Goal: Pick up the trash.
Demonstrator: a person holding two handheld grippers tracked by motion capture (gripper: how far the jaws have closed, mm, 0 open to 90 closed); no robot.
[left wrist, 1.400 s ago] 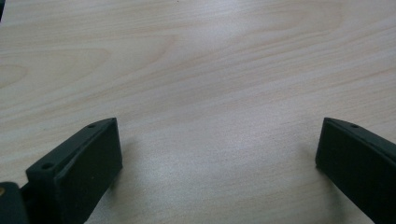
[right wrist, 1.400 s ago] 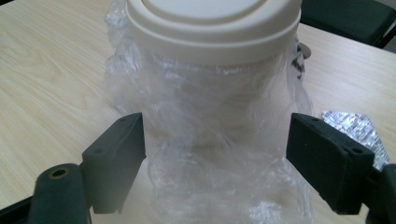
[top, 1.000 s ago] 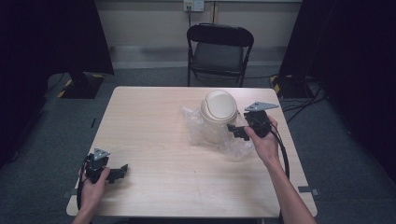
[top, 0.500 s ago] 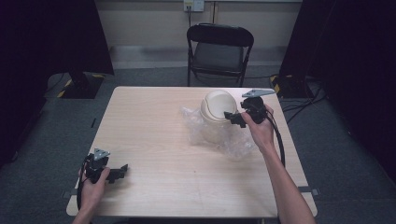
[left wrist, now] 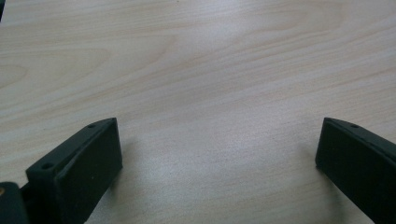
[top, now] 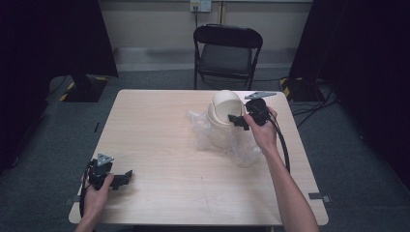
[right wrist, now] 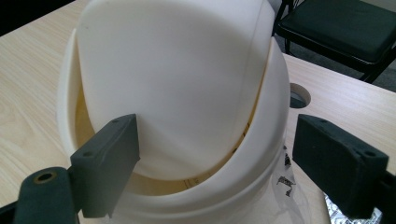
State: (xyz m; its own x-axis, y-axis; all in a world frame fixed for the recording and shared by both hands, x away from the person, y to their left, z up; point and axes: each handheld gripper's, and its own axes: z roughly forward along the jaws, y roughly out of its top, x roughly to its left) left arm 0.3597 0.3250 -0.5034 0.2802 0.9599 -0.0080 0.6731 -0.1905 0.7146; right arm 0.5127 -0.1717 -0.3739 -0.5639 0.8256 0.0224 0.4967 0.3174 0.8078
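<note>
Hand-held grippers [top: 238, 121] gape over pale wooden table [top: 159, 125], dark room.

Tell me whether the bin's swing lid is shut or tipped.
Tipped. In the right gripper view the lid sits tilted in the bin's rim, leaving a dark gap at its lower edge.

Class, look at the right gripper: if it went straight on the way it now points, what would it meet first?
Most likely the cream swing lid of the small bin: the right gripper points at it with jaws open.
</note>
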